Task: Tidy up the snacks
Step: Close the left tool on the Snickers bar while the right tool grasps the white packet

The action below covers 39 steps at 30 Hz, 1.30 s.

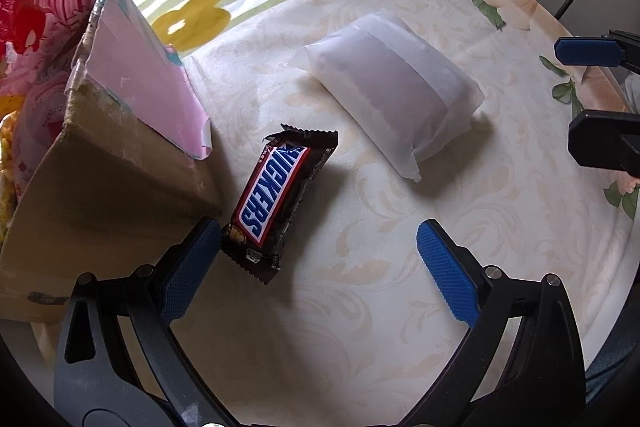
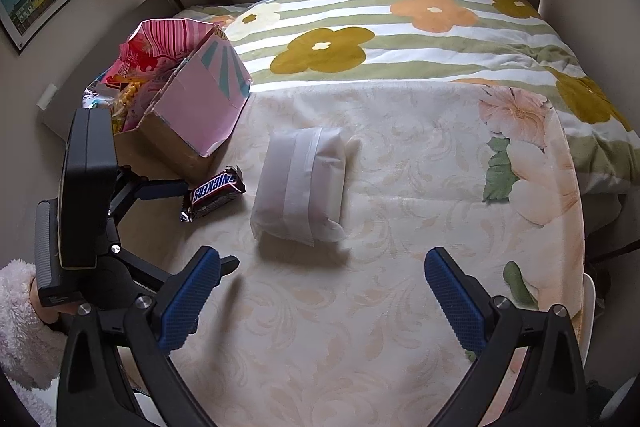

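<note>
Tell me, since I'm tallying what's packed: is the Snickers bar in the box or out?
Out. The Snickers bar lies flat on the tablecloth beside the cardboard box.

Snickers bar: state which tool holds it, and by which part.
Neither. The Snickers bar lies loose on the tablecloth; left tool and right tool are open, empty.

A cream tablecloth with a faint scroll pattern (image 2: 400,307) is carrying three things: a white translucent pouch (image 2: 302,185) lying centrally, a brown Snickers bar (image 2: 214,193) at nine o'clock beside it, and an open cardboard box with pink flaps (image 2: 192,119) sitting at ten o'clock.
</note>
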Motion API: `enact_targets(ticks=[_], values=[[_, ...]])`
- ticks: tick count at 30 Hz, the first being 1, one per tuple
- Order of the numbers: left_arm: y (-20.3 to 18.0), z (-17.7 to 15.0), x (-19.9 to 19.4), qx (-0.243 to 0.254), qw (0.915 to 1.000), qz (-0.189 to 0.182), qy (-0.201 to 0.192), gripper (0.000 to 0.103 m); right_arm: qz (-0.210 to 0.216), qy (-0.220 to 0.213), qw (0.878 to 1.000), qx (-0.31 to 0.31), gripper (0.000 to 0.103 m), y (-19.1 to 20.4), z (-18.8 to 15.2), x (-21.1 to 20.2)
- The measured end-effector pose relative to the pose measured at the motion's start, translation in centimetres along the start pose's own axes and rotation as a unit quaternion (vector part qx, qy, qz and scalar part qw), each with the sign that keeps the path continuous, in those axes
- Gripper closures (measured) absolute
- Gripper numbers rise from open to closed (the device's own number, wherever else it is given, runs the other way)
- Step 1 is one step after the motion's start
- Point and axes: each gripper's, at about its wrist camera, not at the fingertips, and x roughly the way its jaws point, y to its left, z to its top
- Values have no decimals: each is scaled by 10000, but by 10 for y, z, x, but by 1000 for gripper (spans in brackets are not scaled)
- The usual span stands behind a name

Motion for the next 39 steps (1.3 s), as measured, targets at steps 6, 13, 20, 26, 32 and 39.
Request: enact_targets(ticks=[6,13,20,26,32,39], values=[[5,8,10,-117,9999,-87,80,5,49,18,10000,73,1,1,2,9],[18,9,8,-383,9989,-144,220,31,62,51,9997,212,1,-2,7,21],[24,12,10,-573,9978,-202,266,35,10,125,9997,208,1,8,18,44],[27,14,9,-788,9967,-155,127,48,-162,110,9993,322,2,12,26,56],[27,14,8,-797,9967,-113,71,58,-262,175,9987,393,2,13,29,67],[21,17,7,-732,9971,-143,119,66,-377,239,9984,335,5,17,34,77]])
